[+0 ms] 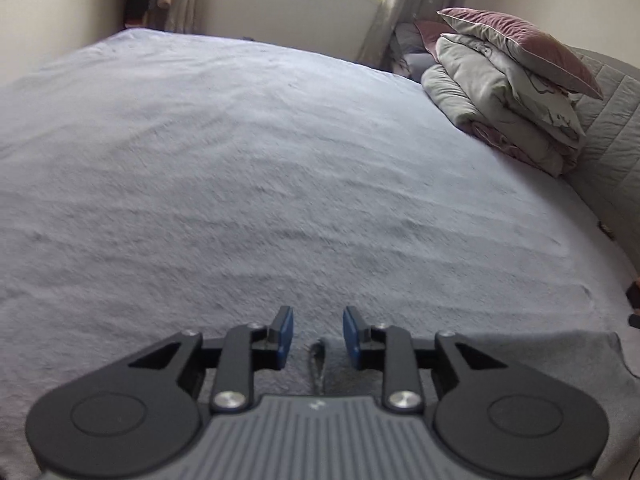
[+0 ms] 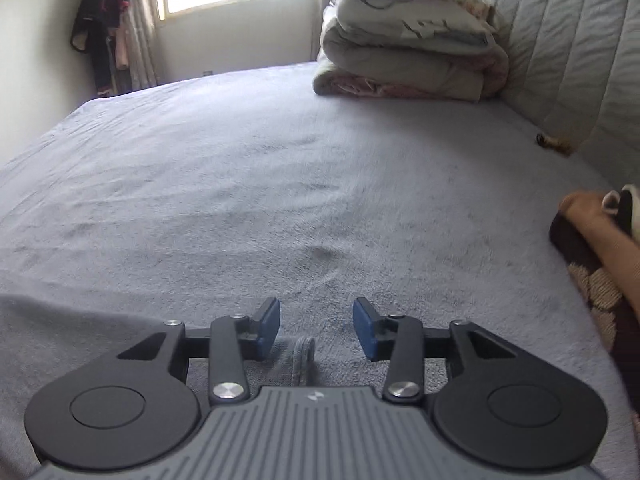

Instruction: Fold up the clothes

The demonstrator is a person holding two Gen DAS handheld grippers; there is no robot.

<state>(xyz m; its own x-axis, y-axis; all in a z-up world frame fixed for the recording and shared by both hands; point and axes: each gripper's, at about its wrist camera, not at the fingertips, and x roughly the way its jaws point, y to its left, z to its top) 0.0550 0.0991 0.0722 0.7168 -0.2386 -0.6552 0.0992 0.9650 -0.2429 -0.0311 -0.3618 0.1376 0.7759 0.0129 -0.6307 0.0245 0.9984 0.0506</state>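
A wide bed [image 1: 240,160] with a pale blue fleecy cover fills both views. A stack of folded bedding [image 1: 508,92] topped by a mauve pillow [image 1: 520,40] sits at its far right by the padded headboard [image 2: 568,60]. The grey garment [image 1: 540,360] lies flat at the near edge, running left to right under both tools. Left gripper [image 1: 318,338] and right gripper [image 2: 316,328] are spread, empty, each over a small fabric loop [image 2: 302,360]. No writing is readable.

A stack of folded bedding [image 1: 500,100] sits on the bed [image 1: 240,160] at its far right, a pillow [image 1: 524,44] on top, against the headboard [image 1: 608,128]
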